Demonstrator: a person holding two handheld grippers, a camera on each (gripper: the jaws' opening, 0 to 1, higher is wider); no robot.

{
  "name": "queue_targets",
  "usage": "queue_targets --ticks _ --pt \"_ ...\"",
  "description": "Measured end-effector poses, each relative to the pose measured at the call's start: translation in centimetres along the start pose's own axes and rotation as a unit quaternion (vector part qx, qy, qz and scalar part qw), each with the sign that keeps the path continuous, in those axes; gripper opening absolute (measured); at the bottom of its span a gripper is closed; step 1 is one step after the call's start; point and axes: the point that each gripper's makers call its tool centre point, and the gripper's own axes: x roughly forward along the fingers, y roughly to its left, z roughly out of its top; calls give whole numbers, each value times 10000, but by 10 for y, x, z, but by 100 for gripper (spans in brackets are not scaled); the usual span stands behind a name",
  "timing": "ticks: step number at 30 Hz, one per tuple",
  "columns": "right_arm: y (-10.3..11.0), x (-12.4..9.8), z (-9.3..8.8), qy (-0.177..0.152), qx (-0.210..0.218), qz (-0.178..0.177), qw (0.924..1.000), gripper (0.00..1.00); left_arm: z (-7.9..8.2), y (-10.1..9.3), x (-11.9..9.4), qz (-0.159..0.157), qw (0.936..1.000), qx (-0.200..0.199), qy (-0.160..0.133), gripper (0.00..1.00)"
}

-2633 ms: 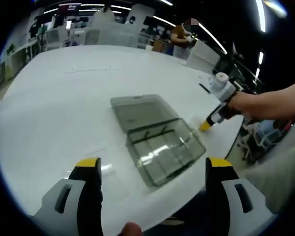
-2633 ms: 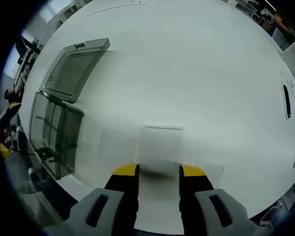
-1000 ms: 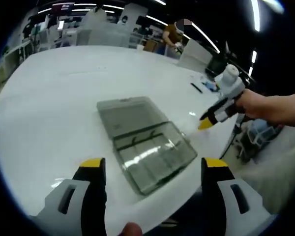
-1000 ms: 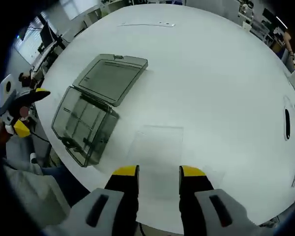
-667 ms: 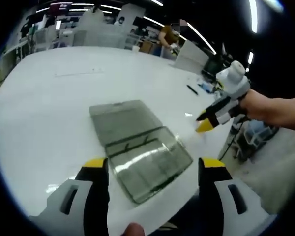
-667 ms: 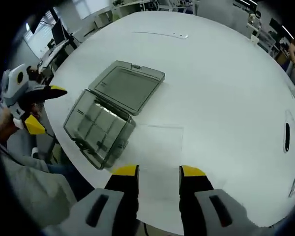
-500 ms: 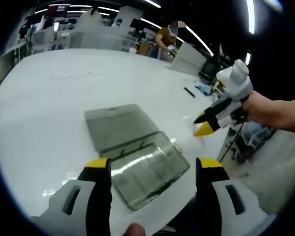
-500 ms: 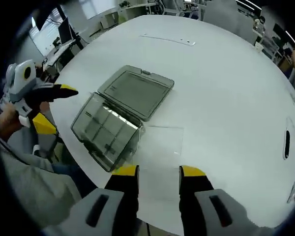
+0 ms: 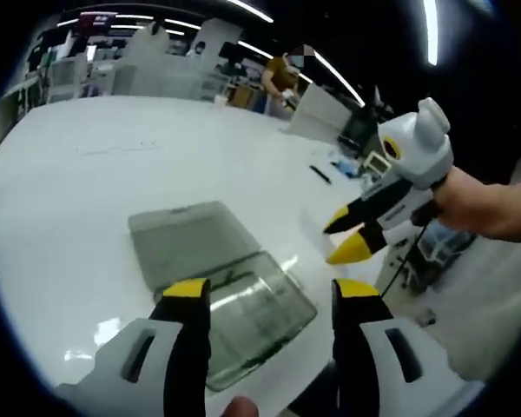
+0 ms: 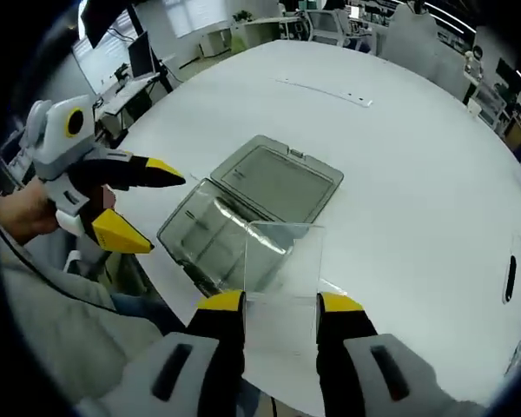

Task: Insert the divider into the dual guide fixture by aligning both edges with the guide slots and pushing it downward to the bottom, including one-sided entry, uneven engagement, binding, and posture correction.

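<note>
A smoky clear box [image 10: 210,233] lies on the white table [image 10: 399,165] with its lid [image 10: 278,181] folded flat open behind it. Thin ribs line the base's inner walls. My right gripper [image 10: 280,302] is shut on a clear flat divider [image 10: 282,261], held in the air just over the box's near end. My left gripper [image 10: 141,204] hovers open at the box's left side, held by a hand. In the left gripper view, the box [image 9: 243,308] lies between the open jaws of my left gripper [image 9: 272,294]. The right gripper [image 9: 347,234] comes in from the right above the table edge.
A black pen [image 10: 511,278] lies far right on the table, also visible as a pen [image 9: 319,174] beyond the box. A thin pale strip [image 10: 326,91] lies at the far side. A person's grey clothing [image 10: 61,330] fills the lower left. A person [image 9: 282,74] stands behind.
The right gripper has lifted the divider off the table and carried it over to the box. The left gripper has come in close to the box's side.
</note>
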Motion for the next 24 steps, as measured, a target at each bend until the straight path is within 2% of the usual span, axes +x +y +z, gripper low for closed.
queue_targets --ticks 8,12,24 --pt "17 -3 8 -154 -99 143 9997 27 6 -8 2 -125 9996 -89 -228 41" --pt "22 -5 9 -211 -125 193 9995 27 7 -11 3 -125 9995 -77 -280 39" --pt "42 -5 17 -395 -196 406 9982 27 9 -23 4 -315 9970 -548 -448 25"
